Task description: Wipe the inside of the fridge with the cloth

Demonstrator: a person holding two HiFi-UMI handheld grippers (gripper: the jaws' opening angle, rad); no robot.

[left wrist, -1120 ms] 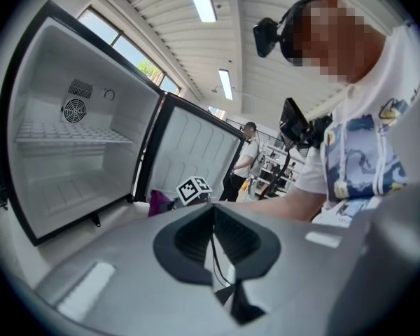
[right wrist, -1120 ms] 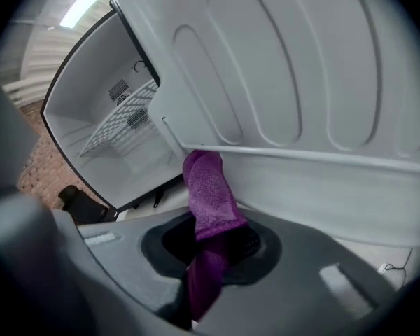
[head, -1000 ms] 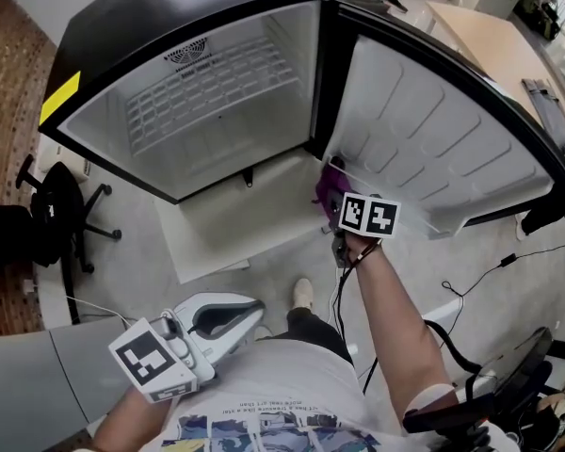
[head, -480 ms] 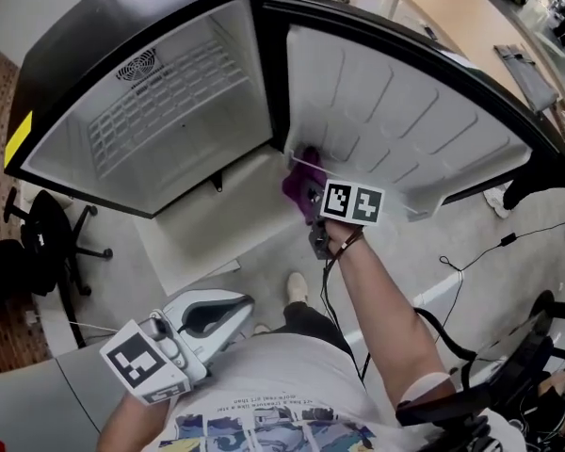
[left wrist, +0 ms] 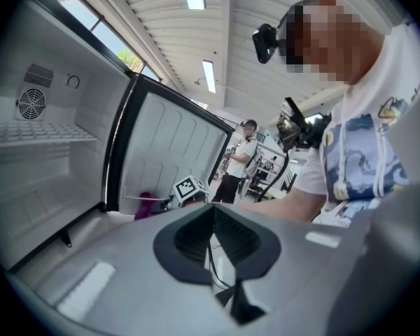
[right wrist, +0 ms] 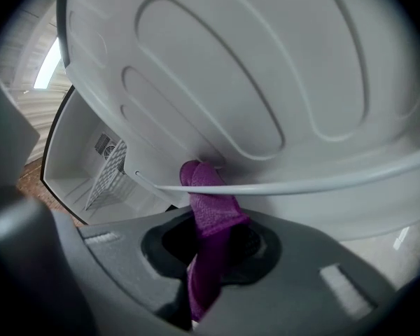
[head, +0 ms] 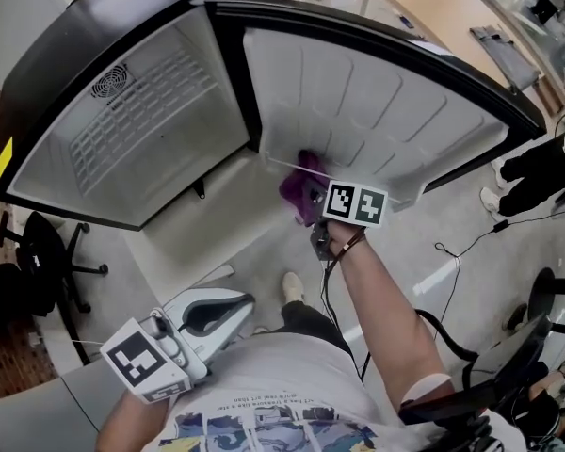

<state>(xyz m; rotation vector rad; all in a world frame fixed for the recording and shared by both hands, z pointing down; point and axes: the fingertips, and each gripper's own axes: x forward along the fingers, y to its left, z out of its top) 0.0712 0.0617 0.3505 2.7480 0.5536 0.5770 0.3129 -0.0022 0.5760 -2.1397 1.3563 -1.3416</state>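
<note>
Close against our chest we are keeping the left claw (head: 245,306) clenched on nothing, much where it was a second ago. Ahead of it the right claw (right wrist: 208,257) is gripping the purple cloth (right wrist: 211,215) and pressing it against the foot of the open door (head: 377,102), just behind the wire rail (right wrist: 301,186). Over the last second the cloth has been sliding along that lower ledge, away from the hinge side, so we are judging that the wiping is under way on the door liner; we are not seeing the cloth inside the cabinet of the fridge (head: 169,191) at this moment. Counting outward, we are seeing two claws, one cloth, one rail, one door, and one fridge with one wire shelf (head: 137,111) and one round fan vent (head: 110,80) on its back wall. Beyond those we are seeing one black office chair (head: 38,252) off to the left, one pale table (head: 433,8) past the door, and one bystander (left wrist: 239,156) standing far across the room.
</note>
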